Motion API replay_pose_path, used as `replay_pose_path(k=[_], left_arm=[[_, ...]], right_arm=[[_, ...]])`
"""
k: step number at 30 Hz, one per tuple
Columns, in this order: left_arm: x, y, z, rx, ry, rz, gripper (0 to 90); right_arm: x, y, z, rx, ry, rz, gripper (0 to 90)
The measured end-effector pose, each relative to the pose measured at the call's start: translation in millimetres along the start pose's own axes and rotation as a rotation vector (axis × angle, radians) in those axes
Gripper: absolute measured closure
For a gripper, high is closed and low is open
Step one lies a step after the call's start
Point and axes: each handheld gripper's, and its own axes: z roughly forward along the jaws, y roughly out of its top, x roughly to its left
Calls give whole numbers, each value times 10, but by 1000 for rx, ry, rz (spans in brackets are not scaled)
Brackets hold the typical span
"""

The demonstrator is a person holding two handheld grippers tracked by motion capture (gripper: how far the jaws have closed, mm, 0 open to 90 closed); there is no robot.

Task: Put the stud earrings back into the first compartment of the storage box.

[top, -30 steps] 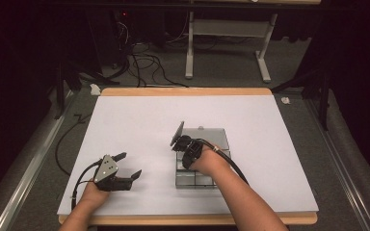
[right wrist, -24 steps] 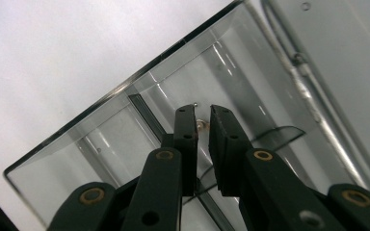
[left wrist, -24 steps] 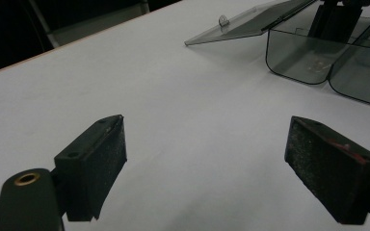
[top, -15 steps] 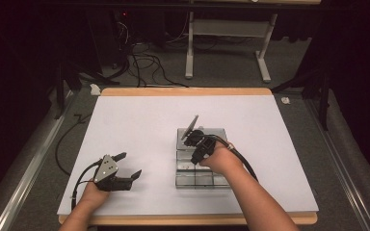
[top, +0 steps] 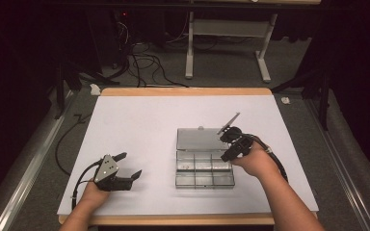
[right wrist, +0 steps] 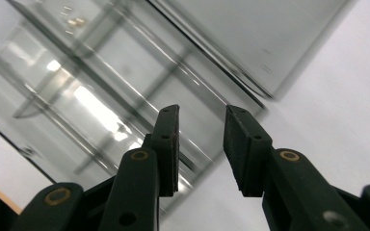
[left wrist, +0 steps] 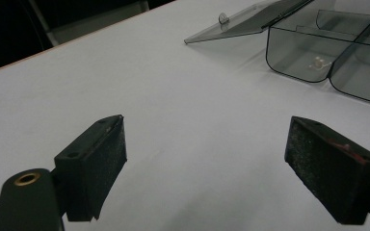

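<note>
Rightward off the compartment box (top: 204, 163) goes the right gripper (top: 232, 143) — jaws just opening, empty; left gripper (top: 125, 168) rests wide open.

Right gripper (right wrist: 200, 144): two black jaws rising from bottom edge, a narrow gap between pads, nothing held between them; jaws just been opening. Beyond jaws, clear smoky plastic compartment box (right wrist: 101, 82), seen blurred and at a slant, dividers visible as dark lines, bright glare on floor of one cell. Small pale bits (right wrist: 74, 21) in a far cell at upper left. Open lid (right wrist: 265, 33) lying flat at upper right on white table (right wrist: 337, 91). Wooden table edge at lower left corner.
</note>
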Motion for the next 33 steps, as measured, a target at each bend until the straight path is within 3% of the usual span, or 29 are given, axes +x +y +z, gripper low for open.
replay_pose_path(k=[8,14,25,28,33], left_arm=[[-3,-1,-3,-2,6,1,150],[-7,0,0,1,11,4,150],[-16,0,-1,-1,14,11,151],[-13,0,-2,-1,14,7,150],[-17,-1,-2,-2,16,11,150]], right_arm=[[-346,-337,-34,-29,-32,104,597],[-515,-524,-24,-19,-44,169,570],[-663,-732,4,-43,-67,200,477],[-687,-790,50,-95,-62,228,445],[-648,-913,167,-240,-79,243,426]])
